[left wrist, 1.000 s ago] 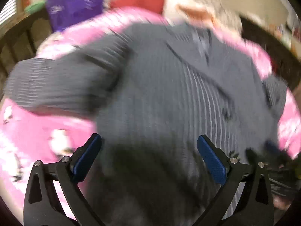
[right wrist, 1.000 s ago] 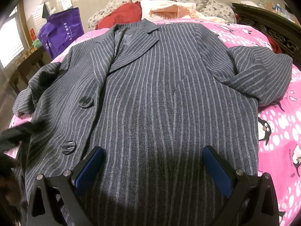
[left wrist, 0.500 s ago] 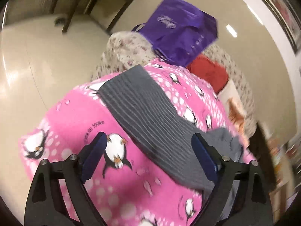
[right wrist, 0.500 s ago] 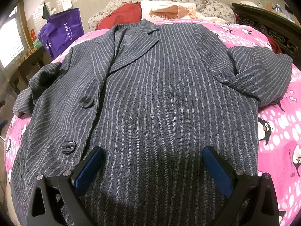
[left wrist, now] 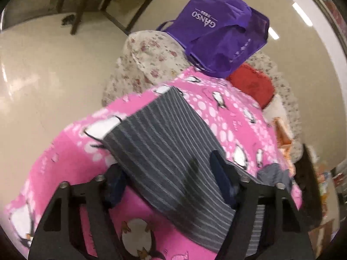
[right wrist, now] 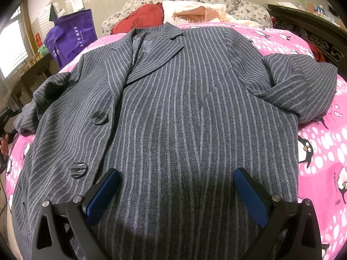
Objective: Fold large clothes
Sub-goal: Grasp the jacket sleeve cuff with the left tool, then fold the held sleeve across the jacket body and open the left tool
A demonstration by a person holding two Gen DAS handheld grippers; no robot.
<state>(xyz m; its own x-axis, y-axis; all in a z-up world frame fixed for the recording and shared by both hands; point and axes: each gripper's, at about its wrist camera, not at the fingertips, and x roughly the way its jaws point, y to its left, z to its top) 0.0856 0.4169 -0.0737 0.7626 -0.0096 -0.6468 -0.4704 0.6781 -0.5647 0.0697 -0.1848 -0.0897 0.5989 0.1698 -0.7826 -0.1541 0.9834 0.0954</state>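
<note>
Pink penguin-print bedding (right wrist: 321,151) carries a grey pinstriped coat (right wrist: 184,108), spread face up and buttoned, collar toward twelve o'clock in the right wrist view. At the bed's edge the left gripper (left wrist: 169,179) straddles the coat's sleeve (left wrist: 164,143), its jaws closing around the cloth but seemingly not yet pinching it. The right gripper (right wrist: 175,192) hovers wide open over the hem, holding nothing. A clean fold likely means catching the full sleeve thickness near the cuff before carrying it across the chest. At eleven o'clock a purple tote bag (right wrist: 71,36) stands by the pillows, contents hidden.
</note>
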